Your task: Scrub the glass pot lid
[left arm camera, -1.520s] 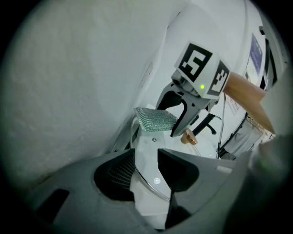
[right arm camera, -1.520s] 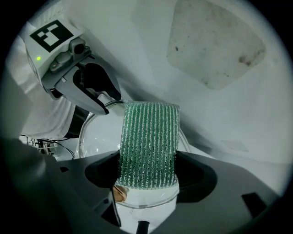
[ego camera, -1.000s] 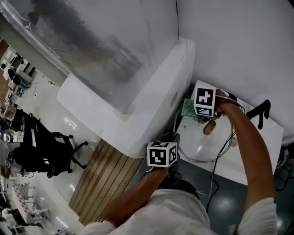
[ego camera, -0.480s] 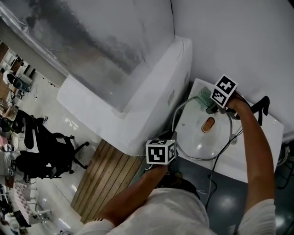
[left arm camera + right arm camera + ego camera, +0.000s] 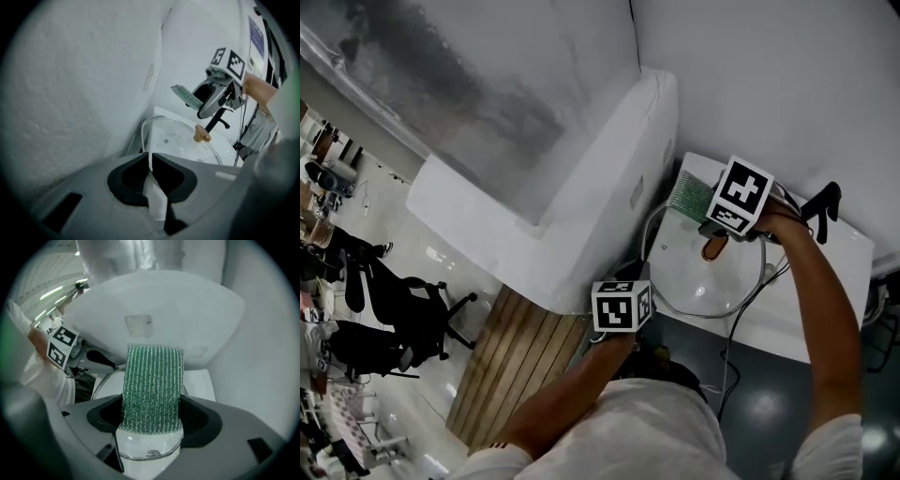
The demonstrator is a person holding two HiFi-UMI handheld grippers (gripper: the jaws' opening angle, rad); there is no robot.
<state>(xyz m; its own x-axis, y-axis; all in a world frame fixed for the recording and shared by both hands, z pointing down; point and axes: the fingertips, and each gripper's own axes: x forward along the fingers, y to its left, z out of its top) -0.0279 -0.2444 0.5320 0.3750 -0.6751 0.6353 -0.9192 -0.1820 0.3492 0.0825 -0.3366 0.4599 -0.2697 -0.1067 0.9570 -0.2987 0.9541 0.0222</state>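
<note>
The glass pot lid (image 5: 703, 281) with its brown knob (image 5: 712, 248) lies on a white counter (image 5: 811, 305). My left gripper (image 5: 642, 302) is at the lid's near-left edge. In the left gripper view its jaws are closing, and the pads pinch the thin rim (image 5: 149, 159) between them. My right gripper (image 5: 701, 214) hovers over the lid's far side beside the knob, shut on a green scrub pad (image 5: 687, 195). In the right gripper view the scrub pad (image 5: 152, 387) sticks up from between the jaws, with the lid (image 5: 149, 454) just below.
A long white padded ledge (image 5: 581, 216) runs along the counter's left side against a white wall. A black tap-like fitting (image 5: 823, 208) stands at the counter's far right. Cables (image 5: 741, 323) trail over the counter's front. Wooden slats (image 5: 511, 361) lie on the floor below left.
The right gripper carried the green pad from beside the knob out to the lid's far right, then back left towards the knob. The left gripper stayed at the lid's near edge.
</note>
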